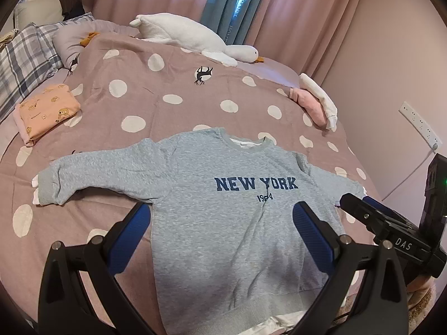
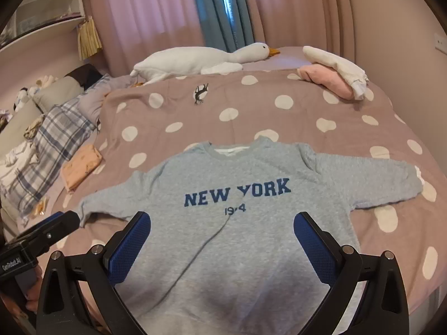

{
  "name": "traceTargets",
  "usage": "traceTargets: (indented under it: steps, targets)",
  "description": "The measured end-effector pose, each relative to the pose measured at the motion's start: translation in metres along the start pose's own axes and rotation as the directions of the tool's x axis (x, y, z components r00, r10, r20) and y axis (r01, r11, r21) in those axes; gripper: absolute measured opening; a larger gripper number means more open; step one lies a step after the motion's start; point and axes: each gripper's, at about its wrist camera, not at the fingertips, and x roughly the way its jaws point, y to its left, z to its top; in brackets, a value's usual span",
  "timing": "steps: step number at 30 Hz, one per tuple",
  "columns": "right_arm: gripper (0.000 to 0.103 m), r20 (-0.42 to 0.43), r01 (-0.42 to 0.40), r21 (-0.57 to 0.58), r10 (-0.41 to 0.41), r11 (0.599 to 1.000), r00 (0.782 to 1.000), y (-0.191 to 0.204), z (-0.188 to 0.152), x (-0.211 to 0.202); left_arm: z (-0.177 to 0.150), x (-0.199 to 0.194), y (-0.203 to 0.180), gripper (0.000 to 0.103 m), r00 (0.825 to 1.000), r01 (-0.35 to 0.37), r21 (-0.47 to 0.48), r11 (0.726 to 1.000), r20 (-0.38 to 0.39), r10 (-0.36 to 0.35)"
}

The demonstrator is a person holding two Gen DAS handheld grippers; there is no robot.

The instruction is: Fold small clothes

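Note:
A small grey sweatshirt (image 1: 223,212) (image 2: 237,223) with blue "NEW YORK" lettering lies flat, front up, on the polka-dot bed cover, both sleeves spread out sideways. My left gripper (image 1: 220,217) hovers open above its lower body, blue pads wide apart, nothing between them. My right gripper (image 2: 222,226) is open too, held over the shirt's lower middle. In the left wrist view the right gripper's black body (image 1: 391,223) shows at the right edge. The left gripper's body (image 2: 36,237) appears at the left edge of the right wrist view.
A folded peach garment (image 1: 46,111) (image 2: 81,170) rests at the left of the mauve dotted cover (image 1: 167,83). A pink and white clothes pile (image 1: 315,100) (image 2: 335,75) sits far right. A white plush goose (image 1: 190,36) (image 2: 201,60) lies along the back. Plaid pillows (image 1: 22,58) are at the left.

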Motion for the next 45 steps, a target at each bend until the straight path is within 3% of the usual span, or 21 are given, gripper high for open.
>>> traceTargets:
  steps: [45]
  targets:
    - [0.102, -0.002, 0.001, 0.017, -0.001, 1.000, 1.000, -0.006, -0.001, -0.002, -0.003, 0.011, 0.004, 0.101, 0.999, 0.003, -0.005, 1.000, -0.050, -0.003]
